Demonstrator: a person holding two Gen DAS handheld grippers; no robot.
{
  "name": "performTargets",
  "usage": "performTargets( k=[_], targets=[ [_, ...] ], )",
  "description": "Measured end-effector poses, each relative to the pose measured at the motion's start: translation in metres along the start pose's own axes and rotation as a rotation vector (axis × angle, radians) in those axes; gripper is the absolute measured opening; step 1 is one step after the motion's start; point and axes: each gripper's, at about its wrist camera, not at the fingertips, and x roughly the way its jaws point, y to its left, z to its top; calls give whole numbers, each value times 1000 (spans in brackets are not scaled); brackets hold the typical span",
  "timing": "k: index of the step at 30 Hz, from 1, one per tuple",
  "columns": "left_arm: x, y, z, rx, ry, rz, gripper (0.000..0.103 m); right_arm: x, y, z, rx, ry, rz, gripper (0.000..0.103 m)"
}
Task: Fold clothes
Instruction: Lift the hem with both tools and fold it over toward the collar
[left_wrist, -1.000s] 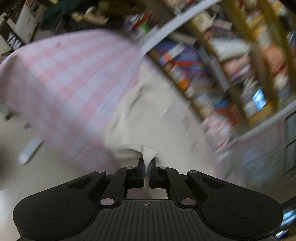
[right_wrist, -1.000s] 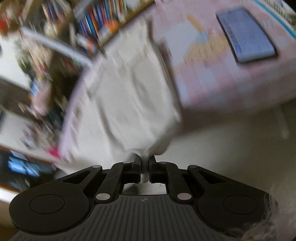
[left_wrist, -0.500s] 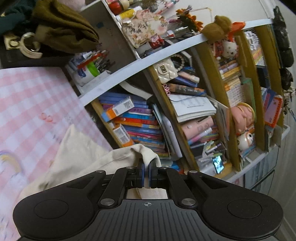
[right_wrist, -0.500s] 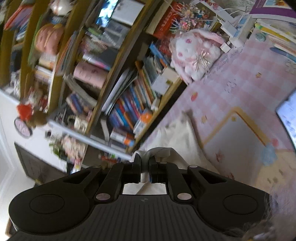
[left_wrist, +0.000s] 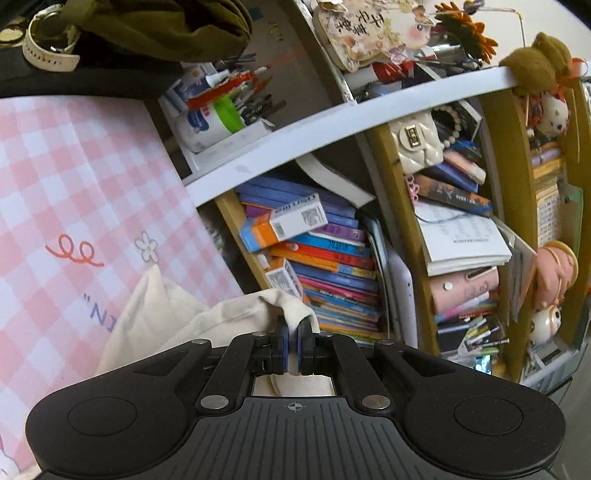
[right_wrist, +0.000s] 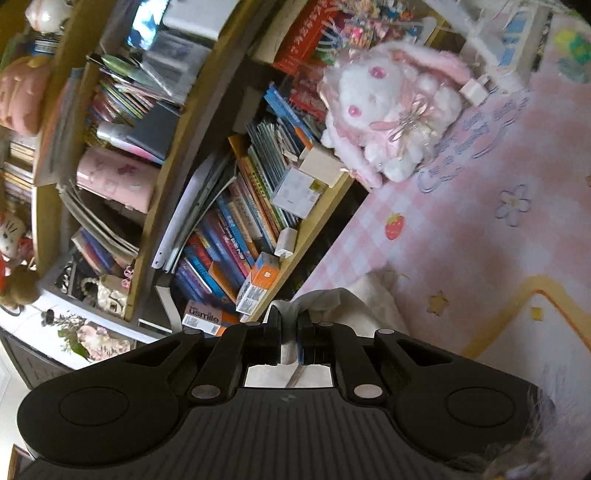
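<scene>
1. Left gripper (left_wrist: 291, 338): fingers clenched on a fold of the cream garment (left_wrist: 177, 317); cloth is pinched between the blue pads and bunches up over their tips.
2. Right gripper (right_wrist: 289, 338): fingers clenched on another fold of the same cream garment (right_wrist: 373, 299), with fabric showing in the narrow gap.
3. Garment position: from both grips it trails back onto the desk (left_wrist: 74, 192), which is covered in a pink-and-white checked cloth printed with flowers, a strawberry and lettering. The part lying on the desk is creased and not flat.
4. Surroundings: both cameras face a crowded bookshelf (left_wrist: 332, 258) just beyond the desk edge, packed with leaning books and boxes.
5. A white-and-pink plush rabbit (right_wrist: 388, 110) sits at the far edge of the desk against the shelf.
6. A cream quilted purse (left_wrist: 415, 147) sits in an upper compartment.
</scene>
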Motion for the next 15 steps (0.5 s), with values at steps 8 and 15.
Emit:
performTargets(
  k=[8, 15],
  targets=[
    [46, 26, 21, -6, 36, 111, 3, 53, -1, 10, 3, 21, -41, 7],
    [91, 65, 17, -17, 98, 258, 3, 114, -28, 10, 11, 79, -195, 7]
  ],
)
